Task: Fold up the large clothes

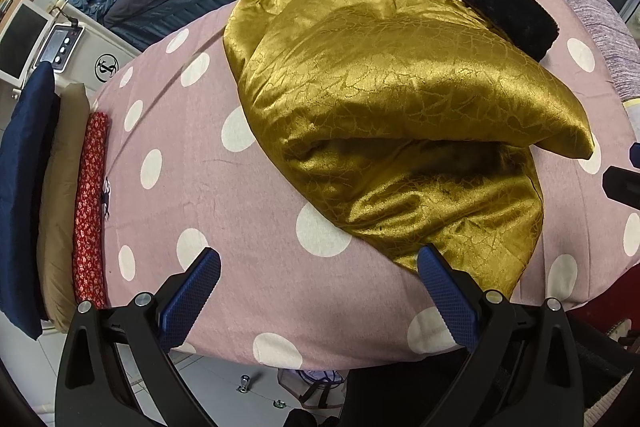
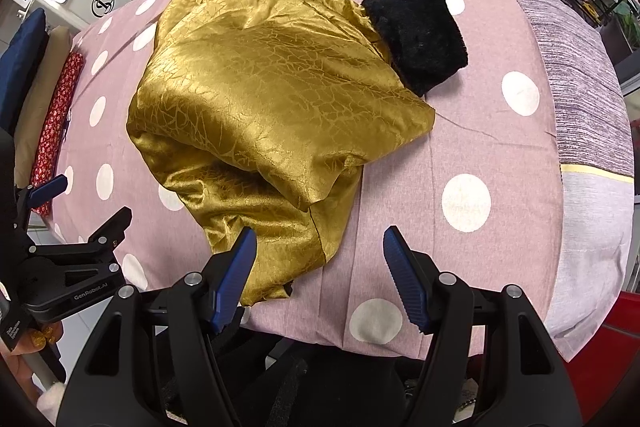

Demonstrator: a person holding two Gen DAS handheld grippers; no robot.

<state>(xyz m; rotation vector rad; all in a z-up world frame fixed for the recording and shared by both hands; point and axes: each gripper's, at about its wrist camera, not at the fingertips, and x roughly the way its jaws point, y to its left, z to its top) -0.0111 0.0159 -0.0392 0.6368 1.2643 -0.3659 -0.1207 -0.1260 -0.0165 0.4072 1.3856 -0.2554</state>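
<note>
Hovering over the spotted sheet (image 1: 248, 195), the left gripper (image 1: 320, 263) stands spread and empty; the gold garment (image 1: 384, 115) lies bunched mid-bed. The right gripper (image 2: 320, 247), also spread, holds nothing. Slick fabric could slip from a shallow pinch, undoing any fold.

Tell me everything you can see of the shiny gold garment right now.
The shiny gold satin-like garment with a crackle pattern lies loosely folded and puffy on the pink polka-dot sheet. A black furry trim sticks out at its far end. Its near hem reaches the bed edge, beside one blue finger of the open right gripper; nothing grips it.
</note>
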